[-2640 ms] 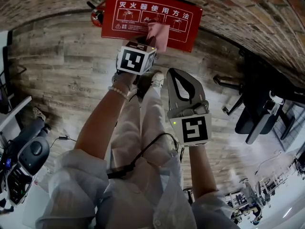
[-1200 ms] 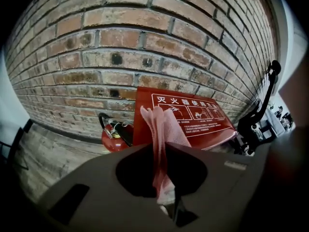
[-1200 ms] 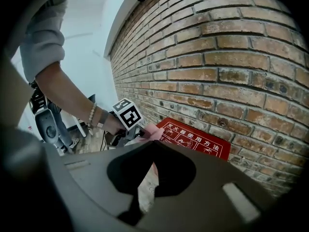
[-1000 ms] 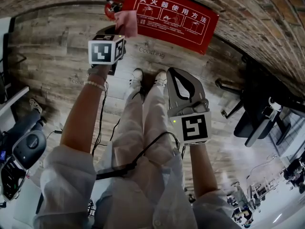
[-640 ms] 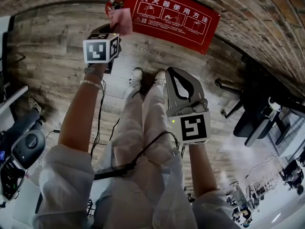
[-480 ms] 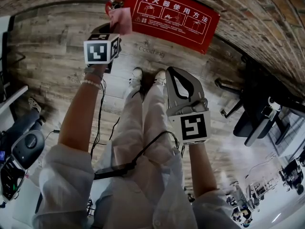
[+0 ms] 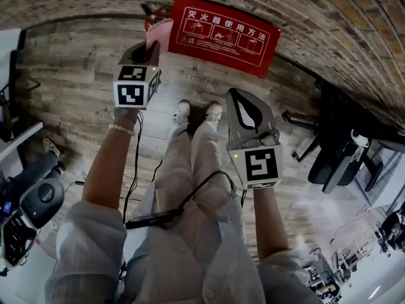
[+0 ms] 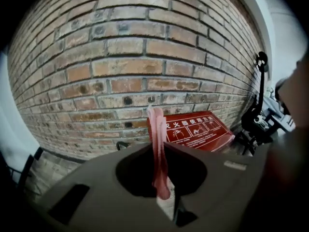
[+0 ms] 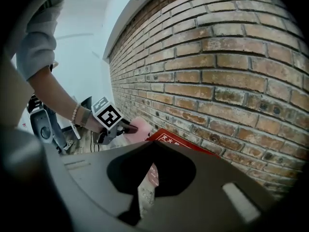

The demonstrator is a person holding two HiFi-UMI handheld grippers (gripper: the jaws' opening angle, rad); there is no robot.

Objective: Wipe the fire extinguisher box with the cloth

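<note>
**Pink cloth poised at the end of the red extinguisher box**

A person stands over a red fire extinguisher box (image 7: 221, 33) set on the wooden floor (image 7: 69, 62) against a brick wall (image 7: 316, 24), a pair of tongs in each hand; the left tongs (image 7: 147, 50) are clamped tight on a pink cloth (image 7: 158, 31), whose folded edge stands out beyond the tips; the cloth sits at the box's left end, by the corner of the white-printed lid, though no view settles whether it touches the lid; the right tongs (image 7: 240, 100) hang nearer the person's legs, tips pressed together with nothing between them, well apart from the box.

The cloth looks light, soft and limp, so it is likely to fold back under pressure; a hold on a thick bunch, as here, should leave enough free fabric to drag flat across the lid; the box appears stiff and smooth-faced, probably heavy enough to stay put under a wipe; much of the lid lies to the right of the cloth, so the likely stroke runs that way.
</note>
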